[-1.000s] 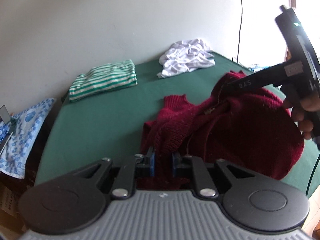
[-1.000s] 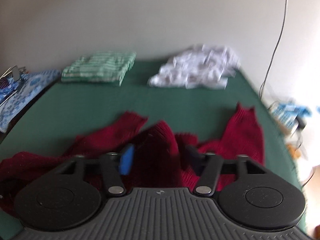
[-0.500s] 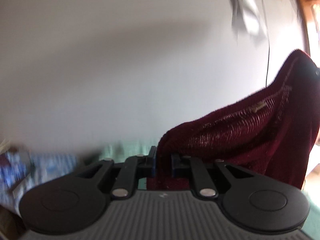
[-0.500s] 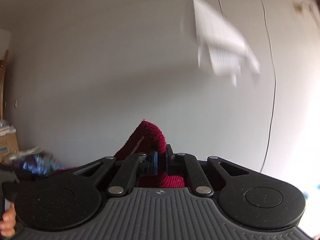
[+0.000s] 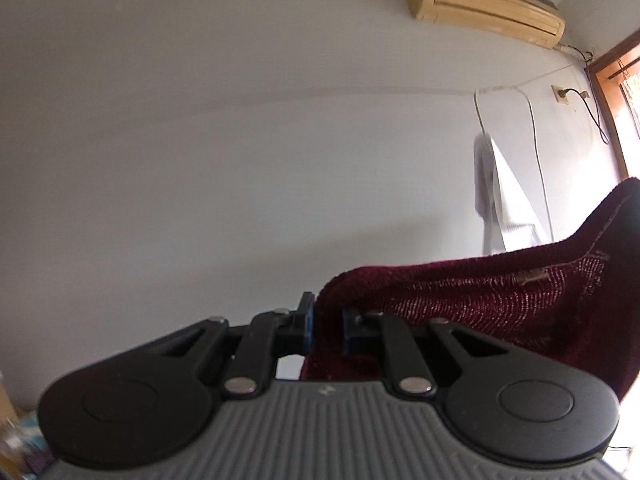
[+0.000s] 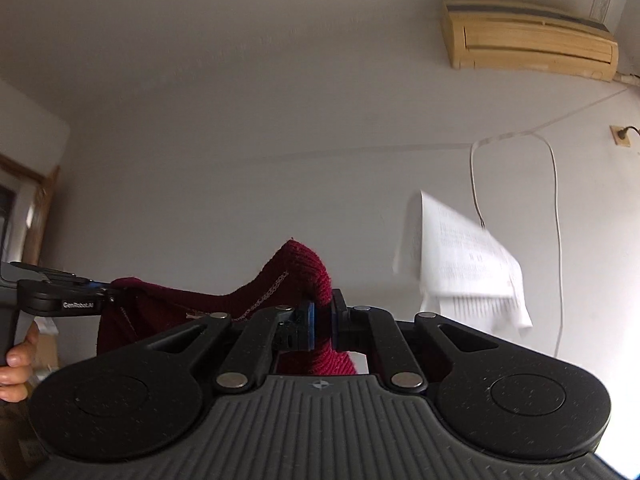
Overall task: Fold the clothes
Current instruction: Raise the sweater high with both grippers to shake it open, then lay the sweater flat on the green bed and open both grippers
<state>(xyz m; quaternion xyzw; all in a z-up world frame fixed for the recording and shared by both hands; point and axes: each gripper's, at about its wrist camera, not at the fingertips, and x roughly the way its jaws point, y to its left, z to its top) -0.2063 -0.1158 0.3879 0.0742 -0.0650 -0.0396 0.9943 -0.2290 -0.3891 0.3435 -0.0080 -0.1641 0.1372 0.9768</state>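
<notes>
A dark red knitted sweater (image 5: 500,300) is held up in the air between both grippers. My left gripper (image 5: 326,326) is shut on one edge of it, and the knit stretches away to the right. My right gripper (image 6: 322,322) is shut on another edge of the red sweater (image 6: 304,276), whose cloth sags to the left toward the other gripper (image 6: 76,300), seen at the left edge with a hand (image 6: 16,356) on it. Both cameras point up at the wall, so the table is hidden.
A plain white wall (image 5: 240,160) fills both views. A beige air conditioner (image 6: 528,46) hangs high at the right. White paper sheets (image 6: 464,264) hang on the wall beside a cable (image 6: 558,240) and a socket (image 6: 620,136). A wooden window frame (image 5: 612,120) is at the far right.
Both grippers have risen from the green table with the sweater pinched in them and tilted upward; the table and other clothes have left the view.
</notes>
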